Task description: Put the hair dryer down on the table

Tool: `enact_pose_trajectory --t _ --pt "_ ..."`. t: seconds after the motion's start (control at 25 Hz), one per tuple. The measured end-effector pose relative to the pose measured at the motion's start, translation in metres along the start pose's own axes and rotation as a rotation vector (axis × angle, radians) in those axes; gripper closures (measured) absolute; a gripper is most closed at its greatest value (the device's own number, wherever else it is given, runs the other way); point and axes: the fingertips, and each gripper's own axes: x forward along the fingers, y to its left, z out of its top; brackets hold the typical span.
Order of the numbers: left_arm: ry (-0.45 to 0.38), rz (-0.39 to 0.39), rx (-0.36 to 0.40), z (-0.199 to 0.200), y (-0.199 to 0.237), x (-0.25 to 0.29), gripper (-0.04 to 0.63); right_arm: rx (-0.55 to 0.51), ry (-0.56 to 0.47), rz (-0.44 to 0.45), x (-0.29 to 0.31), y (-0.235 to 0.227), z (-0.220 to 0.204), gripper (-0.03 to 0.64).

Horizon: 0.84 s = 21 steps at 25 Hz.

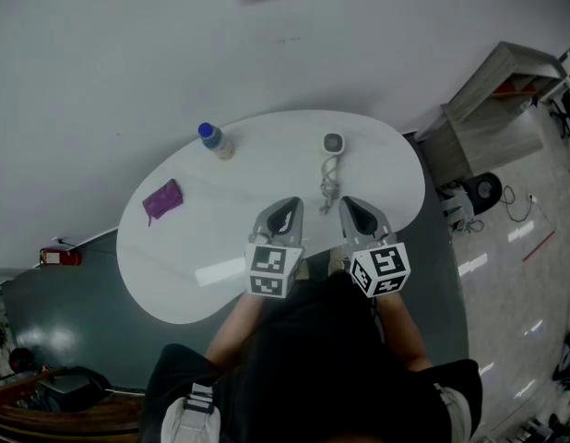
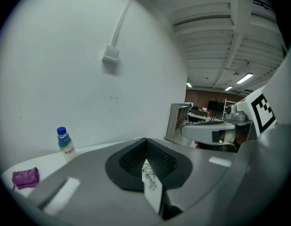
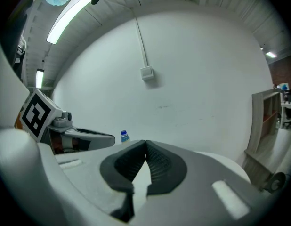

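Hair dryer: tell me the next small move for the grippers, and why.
Probably none beyond drawing both back a little. The hair dryer lies on the table, its cord trailing toward the person, apart from the left gripper and right gripper, which are both shut and empty. The put-down looks done.

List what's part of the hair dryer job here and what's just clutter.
Job:
- hair dryer, already lying on the table, cord trailing towards the person
- left gripper, shut, empty
- right gripper, shut, empty

Lying about:
- bottle
- purple cloth
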Motion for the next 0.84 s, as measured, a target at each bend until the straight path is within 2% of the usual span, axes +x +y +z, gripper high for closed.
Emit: enact_pose_trajectory --t 0.84 --pt "0.018 -0.008 -0.013 -0.001 0.021 0.010 0.589 0.010 0.022 -0.002 0.026 0.001 0.000 0.614"
